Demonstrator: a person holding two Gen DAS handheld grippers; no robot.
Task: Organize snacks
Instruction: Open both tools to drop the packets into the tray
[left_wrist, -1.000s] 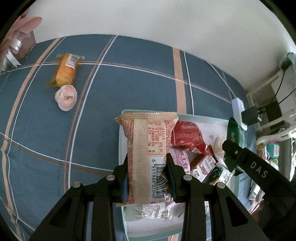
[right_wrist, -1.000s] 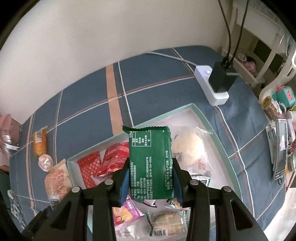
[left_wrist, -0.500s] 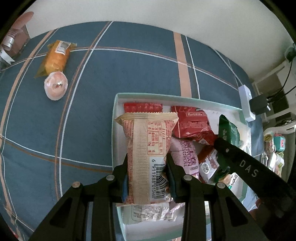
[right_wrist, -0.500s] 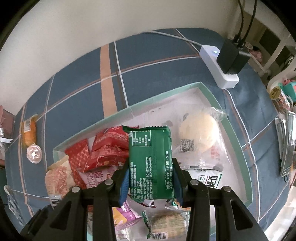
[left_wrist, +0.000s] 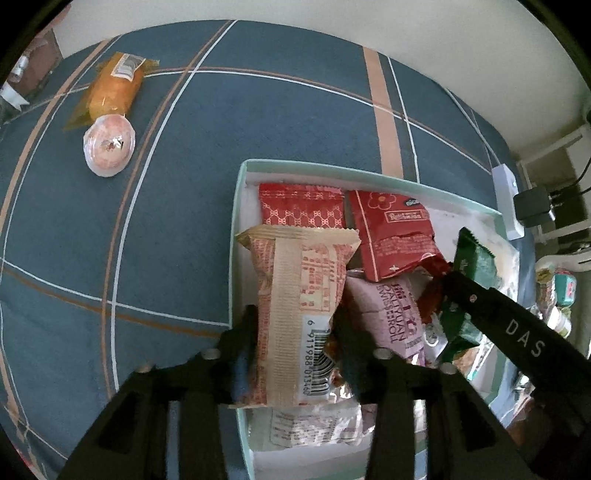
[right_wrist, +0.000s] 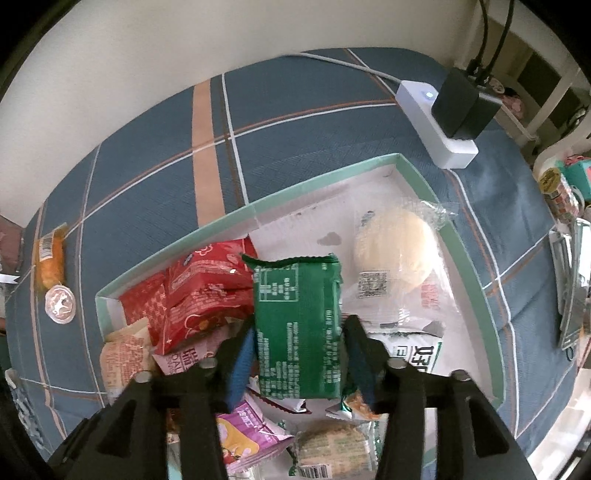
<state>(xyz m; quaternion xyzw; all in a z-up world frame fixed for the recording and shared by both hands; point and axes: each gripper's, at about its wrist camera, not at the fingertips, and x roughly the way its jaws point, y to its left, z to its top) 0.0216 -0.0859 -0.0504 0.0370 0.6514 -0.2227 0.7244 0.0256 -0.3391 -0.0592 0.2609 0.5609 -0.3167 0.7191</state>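
Was mid-drop with both claws opening over the mint box (right_wrist: 421, 173) on the blue plaid bedspread (left_wrist: 166, 206): left claw (left_wrist: 291, 343) releasing the beige wafer pack (left_wrist: 295, 314) along the box's left wall, right claw (right_wrist: 299, 354) letting the green pack (right_wrist: 299, 325) go mid-box, so next I'd just need to lift clear for the orange snack (left_wrist: 112, 86).

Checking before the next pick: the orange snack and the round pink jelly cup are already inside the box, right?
No. The left wrist view shows the orange snack and round pink jelly cup lying on the blue plaid cloth, outside the box and to its left.
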